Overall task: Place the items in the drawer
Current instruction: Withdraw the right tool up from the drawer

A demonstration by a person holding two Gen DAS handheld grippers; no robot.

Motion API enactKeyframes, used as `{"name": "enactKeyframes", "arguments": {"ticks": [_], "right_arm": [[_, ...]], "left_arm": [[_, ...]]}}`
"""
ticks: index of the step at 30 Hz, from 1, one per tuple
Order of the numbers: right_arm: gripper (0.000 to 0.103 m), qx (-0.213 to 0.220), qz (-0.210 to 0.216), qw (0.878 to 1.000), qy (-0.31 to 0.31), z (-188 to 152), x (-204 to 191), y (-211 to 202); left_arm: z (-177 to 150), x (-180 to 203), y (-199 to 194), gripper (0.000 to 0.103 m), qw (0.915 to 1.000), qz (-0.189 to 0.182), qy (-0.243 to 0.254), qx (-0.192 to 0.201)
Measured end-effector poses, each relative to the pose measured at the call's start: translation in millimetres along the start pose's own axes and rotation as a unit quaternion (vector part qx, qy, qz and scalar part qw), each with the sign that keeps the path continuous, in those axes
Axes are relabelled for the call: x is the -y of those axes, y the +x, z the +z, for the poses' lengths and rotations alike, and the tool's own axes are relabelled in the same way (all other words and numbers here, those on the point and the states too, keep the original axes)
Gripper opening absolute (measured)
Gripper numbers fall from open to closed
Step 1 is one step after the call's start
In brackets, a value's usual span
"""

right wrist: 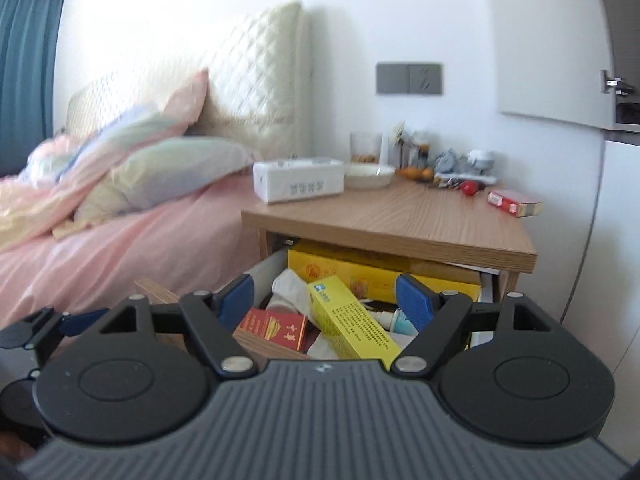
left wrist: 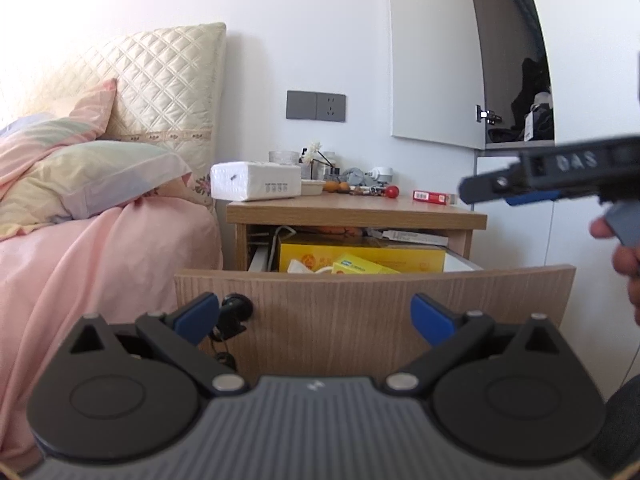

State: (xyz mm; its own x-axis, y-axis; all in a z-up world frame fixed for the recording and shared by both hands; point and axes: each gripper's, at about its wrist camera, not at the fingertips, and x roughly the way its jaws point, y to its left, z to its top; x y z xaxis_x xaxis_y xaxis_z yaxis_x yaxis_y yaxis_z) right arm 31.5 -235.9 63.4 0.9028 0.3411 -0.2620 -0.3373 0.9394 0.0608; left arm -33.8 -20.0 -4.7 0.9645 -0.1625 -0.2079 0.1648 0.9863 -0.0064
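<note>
Your left gripper (left wrist: 314, 318) sits low in front of the drawer (left wrist: 372, 300), fingers spread wide and holding nothing; the drawer is pulled out from the nightstand (left wrist: 352, 212) beside the bed (left wrist: 100, 264). Your right gripper (right wrist: 325, 302) hangs above the drawer's open top, its fingers also apart and empty. Inside the drawer lie a yellow box (right wrist: 352, 320), a red box (right wrist: 276, 328) and a larger yellow carton (right wrist: 384, 276). On the nightstand top, a red pack (right wrist: 514, 203) lies near the right edge, with a tissue box (right wrist: 298, 180) at the left.
</note>
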Motion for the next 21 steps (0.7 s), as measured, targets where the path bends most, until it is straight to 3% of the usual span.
{"name": "enactKeyframes", "arguments": {"ticks": [14, 21], "right_arm": [[0.080, 0.071, -0.047, 0.993, 0.083, -48.8, -0.1, -25.3], [0.080, 0.091, -0.051, 0.991, 0.083, -63.5, -9.7, -19.7]], "left_arm": [[-0.8, 3.6, -1.9, 0.103, 0.9999, -0.001, 0.010, 0.005], [-2.7, 5.9, -0.1, 0.103, 0.9999, 0.000, 0.015, 0.003]]}}
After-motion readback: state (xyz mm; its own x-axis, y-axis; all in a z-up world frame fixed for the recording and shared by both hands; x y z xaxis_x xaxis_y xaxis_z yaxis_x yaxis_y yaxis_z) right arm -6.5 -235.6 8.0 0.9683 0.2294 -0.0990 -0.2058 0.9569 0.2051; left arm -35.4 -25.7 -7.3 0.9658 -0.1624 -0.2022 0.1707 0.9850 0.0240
